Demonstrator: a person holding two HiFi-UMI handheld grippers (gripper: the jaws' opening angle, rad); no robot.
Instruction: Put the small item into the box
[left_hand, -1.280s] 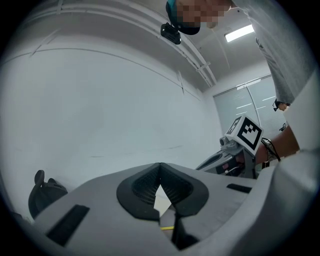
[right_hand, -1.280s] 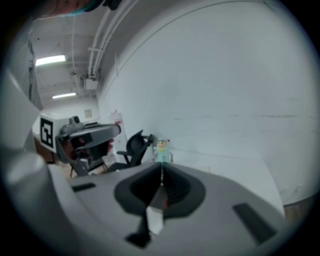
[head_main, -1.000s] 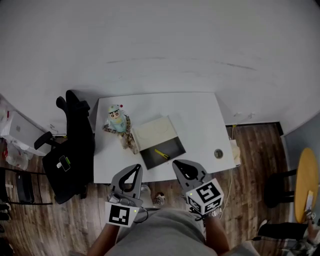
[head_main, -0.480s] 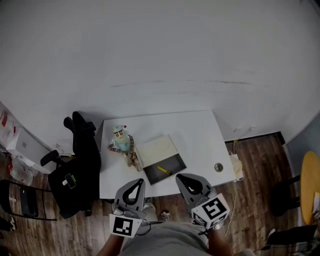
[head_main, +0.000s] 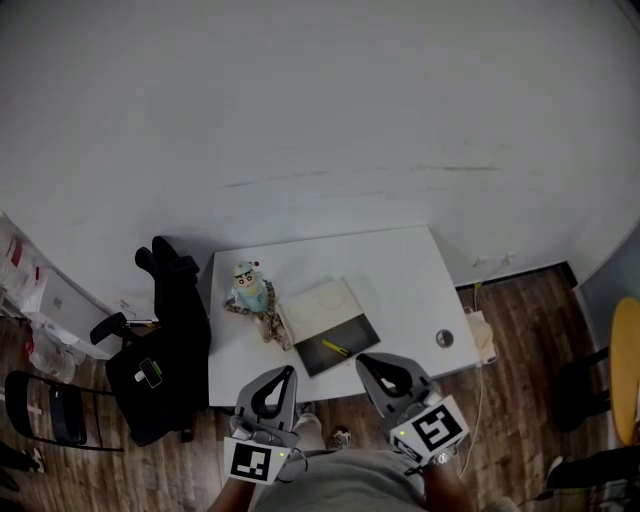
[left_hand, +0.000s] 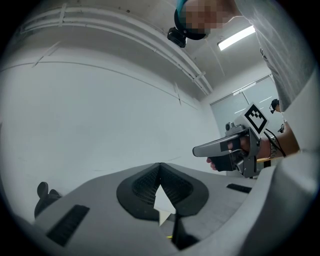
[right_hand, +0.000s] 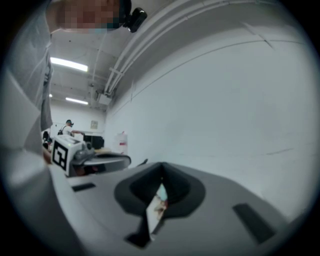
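Left hand-held gripper (head_main: 284, 372) and right hand-held gripper (head_main: 362, 359), jaws pressed together, empty, hover just short of the open box (head_main: 356, 328) on the tabletop (head_main: 400, 280), yellow item (head_main: 335, 348) inside it.

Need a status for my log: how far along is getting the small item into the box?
Done, it seems: a small yellow item lies inside the open box on the table. In hand: nothing; the left tool and right tool are both shut, empty, held near the person's body, off the table. Left: apparently nothing, unless the doll beside the box also counts.
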